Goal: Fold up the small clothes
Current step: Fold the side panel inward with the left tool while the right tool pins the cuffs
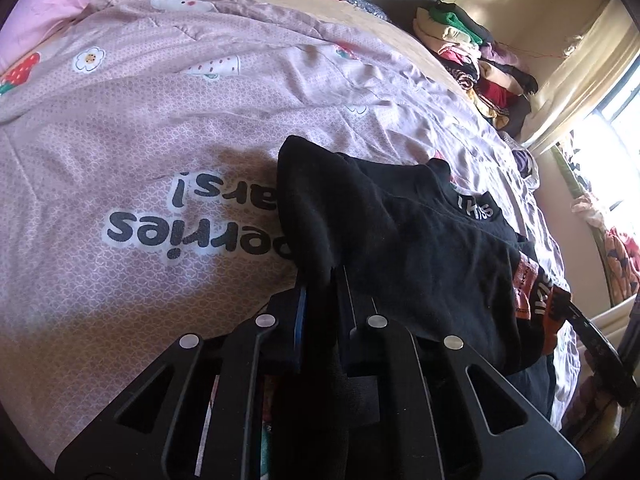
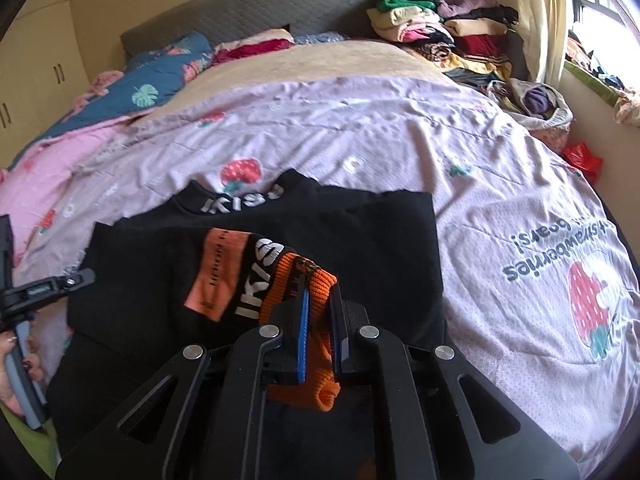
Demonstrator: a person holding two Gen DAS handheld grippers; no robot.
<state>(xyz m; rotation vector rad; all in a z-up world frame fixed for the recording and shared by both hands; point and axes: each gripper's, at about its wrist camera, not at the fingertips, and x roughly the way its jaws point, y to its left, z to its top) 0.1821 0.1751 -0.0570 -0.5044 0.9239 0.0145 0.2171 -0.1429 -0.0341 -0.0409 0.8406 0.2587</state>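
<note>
Knitwear is spread on the bed: a small black sweater (image 2: 304, 240) with white lettering on its collar and an orange-and-white patch is laid on the lilac bedspread (image 2: 400, 128), which is printed with strawberries and dark lettering. The sweater is seen in the near middle of that bedspread, its collar turned toward the grey quilted headboard (image 2: 248, 8).

An orange ribbed cuff (image 2: 316, 320) of the sweater is pinched by the right tool (image 2: 318, 300); its blue-padded fingers are pressed onto the knit from both sides, and the cuff is lifted above the black body of the garment. A fold of black fabric at the sweater's other side is gripped by the left tool (image 1: 320, 304), whose jaws are drawn together on it, and the fabric is raised in a peak above the bedspread (image 1: 140, 140).

At the left edge of the right wrist view, the left tool's handle is held by a hand (image 2: 16, 364), just beside the sweater.

A heap of folded clothes in mixed colours (image 2: 448, 36) is stacked at the far corner of the bedspread, next to the headboard. A blue leaf-print quilt (image 2: 152, 76) and a pink blanket (image 2: 52, 152) are bunched along the bedspread's opposite side.
</note>
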